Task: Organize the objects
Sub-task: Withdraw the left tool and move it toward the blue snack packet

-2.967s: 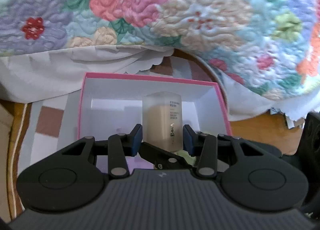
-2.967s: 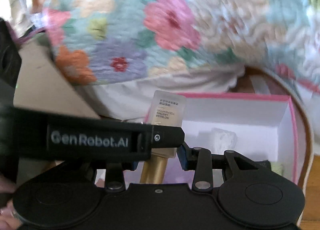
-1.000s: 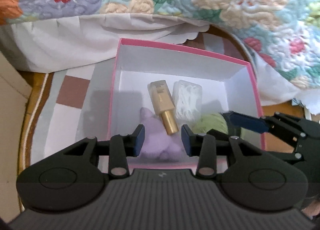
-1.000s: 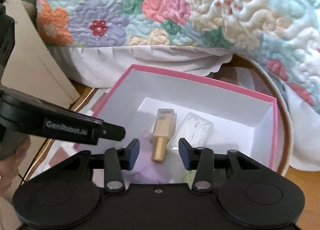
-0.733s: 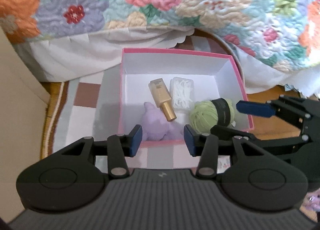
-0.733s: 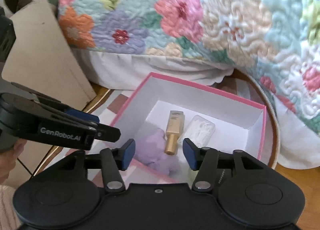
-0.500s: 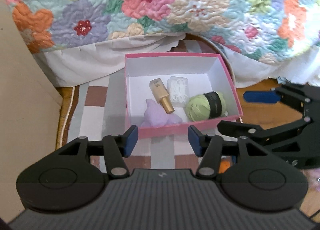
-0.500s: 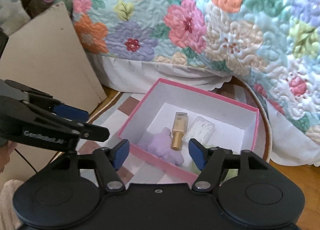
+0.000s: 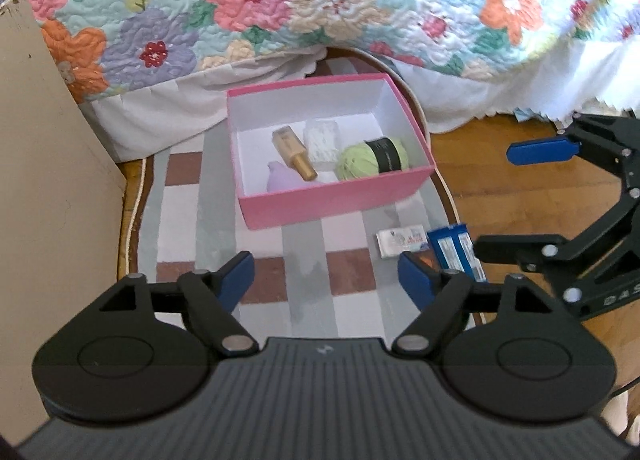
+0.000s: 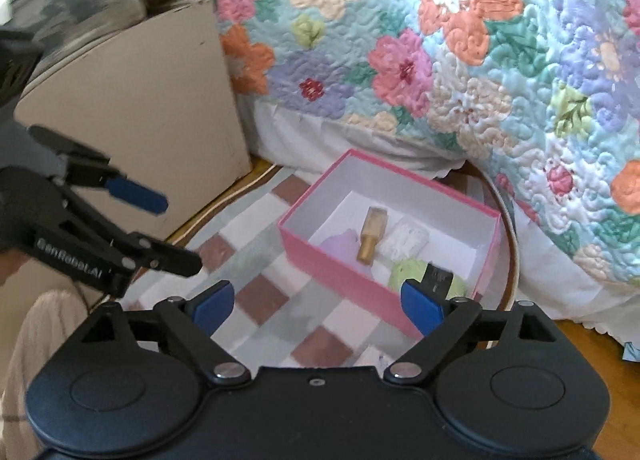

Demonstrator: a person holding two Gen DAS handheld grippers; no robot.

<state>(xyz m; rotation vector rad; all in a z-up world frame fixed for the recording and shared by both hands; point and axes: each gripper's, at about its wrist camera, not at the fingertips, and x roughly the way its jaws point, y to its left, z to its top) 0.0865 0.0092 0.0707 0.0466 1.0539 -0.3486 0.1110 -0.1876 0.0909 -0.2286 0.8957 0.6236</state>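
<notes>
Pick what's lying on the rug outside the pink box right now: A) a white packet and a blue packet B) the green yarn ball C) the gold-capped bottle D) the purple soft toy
A: the white packet and blue packet lie on the checked rug in front of the pink box; the gold-capped bottle, green yarn ball and purple soft toy all sit inside it.

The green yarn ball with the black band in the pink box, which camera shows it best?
The left wrist view: the green yarn ball with the black band lies fully visible inside the pink cardboard box. In the right wrist view, the box wall and a blue finger pad partly hide it.
</notes>
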